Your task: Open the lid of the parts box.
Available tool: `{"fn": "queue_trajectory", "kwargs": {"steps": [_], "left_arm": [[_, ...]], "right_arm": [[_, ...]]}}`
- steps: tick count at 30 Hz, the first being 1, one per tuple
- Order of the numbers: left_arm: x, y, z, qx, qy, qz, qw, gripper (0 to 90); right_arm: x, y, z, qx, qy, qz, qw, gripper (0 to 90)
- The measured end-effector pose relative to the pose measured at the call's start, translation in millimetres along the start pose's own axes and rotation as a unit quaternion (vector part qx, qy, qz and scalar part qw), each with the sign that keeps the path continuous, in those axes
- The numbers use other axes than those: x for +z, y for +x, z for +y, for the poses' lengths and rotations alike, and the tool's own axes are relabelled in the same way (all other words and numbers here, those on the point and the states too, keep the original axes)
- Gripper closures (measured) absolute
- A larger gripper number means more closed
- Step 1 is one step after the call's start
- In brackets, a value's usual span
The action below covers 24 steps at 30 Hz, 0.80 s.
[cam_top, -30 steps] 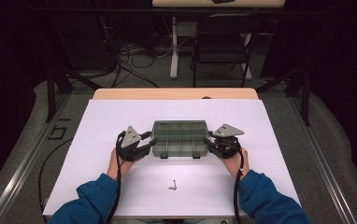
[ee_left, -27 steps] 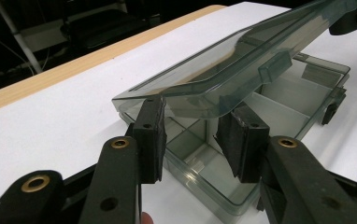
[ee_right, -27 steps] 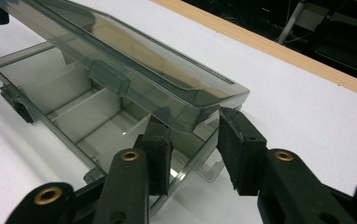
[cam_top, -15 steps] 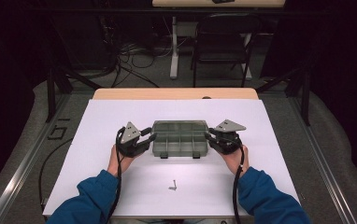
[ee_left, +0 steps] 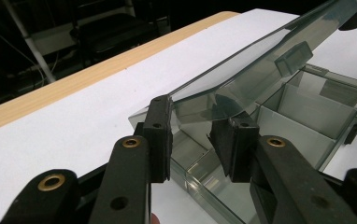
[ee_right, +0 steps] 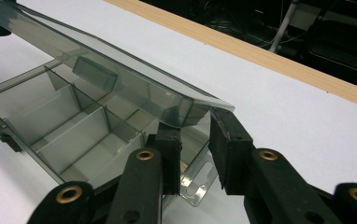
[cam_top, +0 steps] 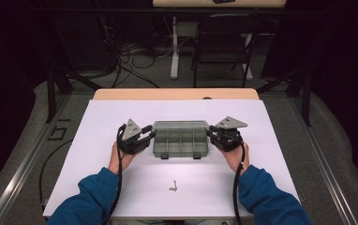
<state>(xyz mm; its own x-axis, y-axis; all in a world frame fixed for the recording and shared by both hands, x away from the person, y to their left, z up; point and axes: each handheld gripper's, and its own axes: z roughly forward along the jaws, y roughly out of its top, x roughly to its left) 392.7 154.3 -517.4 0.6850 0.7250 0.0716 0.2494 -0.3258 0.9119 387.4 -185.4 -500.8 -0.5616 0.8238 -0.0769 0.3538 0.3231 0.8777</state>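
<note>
Smoky translucent plastic compartment box [cam_top: 180, 139] sits mid-table on the white sheet [cam_top: 97, 140], its lid [ee_left: 242, 70] tilted part-way up over the dividers. Left gripper [cam_top: 144, 136] is at the box's left end and right gripper [cam_top: 212, 133] at its right end; jaws on both have just been closing, each pair straddling a lid corner, but whether the pads actually press on it I can't tell. Small screw [cam_top: 173, 186] lies on the sheet nearer the person, well apart from the box.
</note>
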Motion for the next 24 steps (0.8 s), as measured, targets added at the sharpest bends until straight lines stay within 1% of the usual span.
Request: {"fn": "queue_trajectory", "kwargs": {"steps": [1,3,6,10,11,12,13,16,19,24], "left_arm": [[0.3,0.5,0.6,-0.003,0.000,0.001,1.0000,67.8],[0.5,1.5,1.9,-0.004,0.002,0.002,1.0000,68.7],[1.3,1.9,2.1,-0.004,0.000,0.004,1.0000,69.6],[1.9,2.9,3.1,0.003,-0.001,0.007,1.0000,70.6],[2.2,3.0,3.6,-0.002,-0.001,0.008,1.0000,70.9],[2.1,4.1,4.4,-0.003,0.000,0.006,1.0000,71.2],[2.6,4.4,4.9,-0.004,-0.002,0.009,1.0000,71.5],[3.1,6.1,6.2,0.000,-0.001,0.006,1.0000,71.9],[3.5,6.1,6.6,-0.002,-0.001,0.007,1.0000,72.0],[4.7,7.8,8.8,-0.011,-0.003,0.007,0.9999,72.3]], "right_arm": [[0.2,0.1,0.3,0.003,0.001,0.000,1.0000,74.1],[0.6,-0.9,1.3,0.002,0.001,0.000,1.0000,74.7],[1.2,-2.4,3.0,0.005,0.000,0.002,1.0000,75.3],[1.7,-3.3,4.7,0.006,0.004,0.000,1.0000,75.4],[2.1,-3.1,4.9,0.011,0.003,0.001,0.9999,75.5],[2.5,-3.8,5.2,0.008,0.002,0.002,1.0000,75.7],[2.7,-4.1,5.5,0.007,0.002,0.001,1.0000,75.8],[3.2,-4.3,6.4,0.010,0.004,0.001,0.9999,76.0],[4.2,-5.3,7.0,0.012,0.005,0.001,0.9999,76.1],[4.9,-6.3,8.3,0.014,0.007,0.001,0.9999,76.5]]}}
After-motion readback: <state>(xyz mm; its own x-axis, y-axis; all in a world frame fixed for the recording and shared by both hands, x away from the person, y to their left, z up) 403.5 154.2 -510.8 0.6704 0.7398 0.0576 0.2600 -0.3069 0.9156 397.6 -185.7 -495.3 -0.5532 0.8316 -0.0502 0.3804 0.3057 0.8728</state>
